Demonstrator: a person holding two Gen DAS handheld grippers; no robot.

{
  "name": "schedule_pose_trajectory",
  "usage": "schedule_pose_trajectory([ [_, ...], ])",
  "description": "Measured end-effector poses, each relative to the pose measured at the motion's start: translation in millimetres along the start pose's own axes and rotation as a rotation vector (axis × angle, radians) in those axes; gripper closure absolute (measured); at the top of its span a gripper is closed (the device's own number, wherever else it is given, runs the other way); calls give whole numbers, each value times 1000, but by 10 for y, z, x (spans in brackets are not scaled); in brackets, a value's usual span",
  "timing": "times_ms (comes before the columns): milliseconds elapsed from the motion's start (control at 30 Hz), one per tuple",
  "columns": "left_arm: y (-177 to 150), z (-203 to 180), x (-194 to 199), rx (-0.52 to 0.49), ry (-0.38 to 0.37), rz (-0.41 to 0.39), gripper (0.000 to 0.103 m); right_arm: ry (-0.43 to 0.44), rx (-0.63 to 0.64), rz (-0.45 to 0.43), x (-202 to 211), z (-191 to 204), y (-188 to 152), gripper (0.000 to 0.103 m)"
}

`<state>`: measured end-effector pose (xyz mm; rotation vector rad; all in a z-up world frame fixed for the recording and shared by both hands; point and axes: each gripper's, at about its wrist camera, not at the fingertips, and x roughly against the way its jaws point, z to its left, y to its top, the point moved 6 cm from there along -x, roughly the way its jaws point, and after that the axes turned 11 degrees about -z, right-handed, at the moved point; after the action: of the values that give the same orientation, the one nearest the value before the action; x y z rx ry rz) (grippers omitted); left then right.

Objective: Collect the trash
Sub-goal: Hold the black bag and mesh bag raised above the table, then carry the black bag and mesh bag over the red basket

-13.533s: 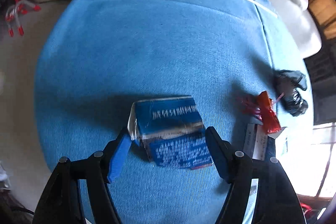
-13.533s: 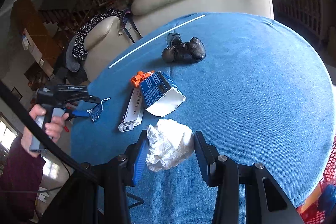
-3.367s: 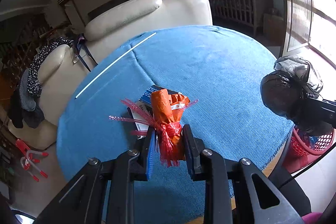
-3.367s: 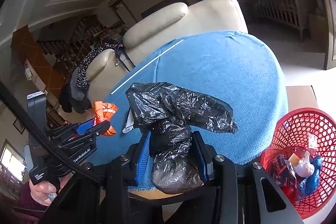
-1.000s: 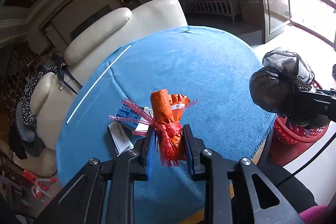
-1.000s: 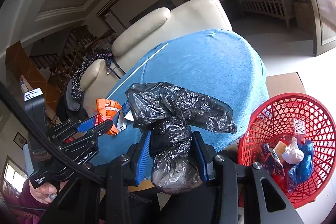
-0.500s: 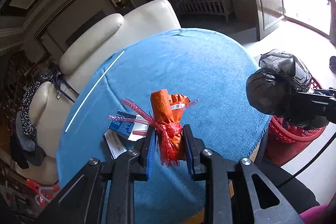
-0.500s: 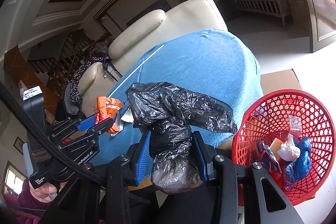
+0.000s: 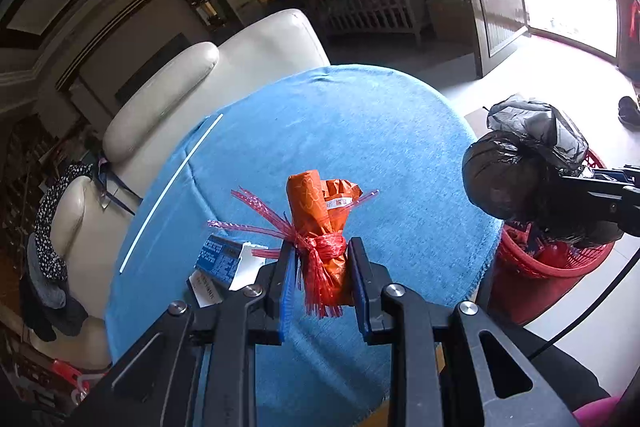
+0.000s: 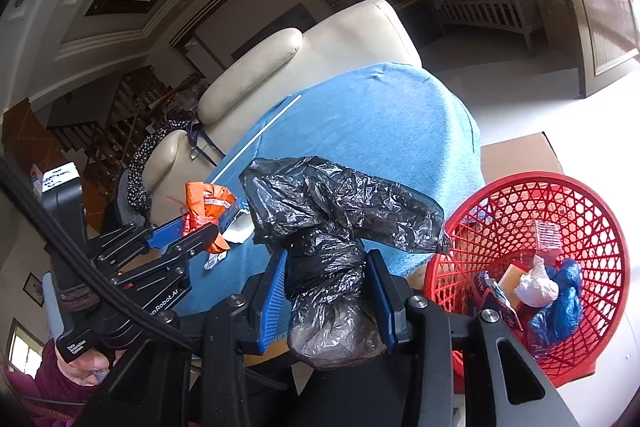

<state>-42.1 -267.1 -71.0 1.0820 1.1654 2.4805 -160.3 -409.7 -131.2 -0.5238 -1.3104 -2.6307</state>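
My left gripper (image 9: 322, 267) is shut on an orange wrapper bundle (image 9: 320, 223) tied with red plastic strips, held above the blue-clothed round table (image 9: 340, 131). The same bundle (image 10: 206, 209) and left gripper (image 10: 188, 227) show at the left of the right wrist view. My right gripper (image 10: 326, 281) is shut on a crumpled black plastic bag (image 10: 332, 227), held off the table's near edge. A red mesh basket (image 10: 560, 227) stands on the floor to the right, below the bag, with several trash pieces inside. In the left wrist view the black bag (image 9: 520, 179) hangs over that basket (image 9: 552, 263).
A blue carton (image 9: 224, 259) and a white box (image 9: 204, 291) lie on the cloth near the left fingers. A white strip (image 9: 172, 191) runs along the table's far left. Cream armchairs (image 9: 208, 95) stand behind the table. A cardboard sheet (image 10: 520, 155) lies on the floor.
The left gripper with the orange bundle has drifted a little toward the basket side of the table. The right gripper keeps the black bag; the basket sits slightly nearer under it.
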Motion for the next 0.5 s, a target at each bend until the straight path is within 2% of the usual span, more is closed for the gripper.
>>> schedule_pose_trajectory([
  [500,153,-216,-20,-19,-32,-7,76,-34,-23,-30,144,-198,67,61],
])
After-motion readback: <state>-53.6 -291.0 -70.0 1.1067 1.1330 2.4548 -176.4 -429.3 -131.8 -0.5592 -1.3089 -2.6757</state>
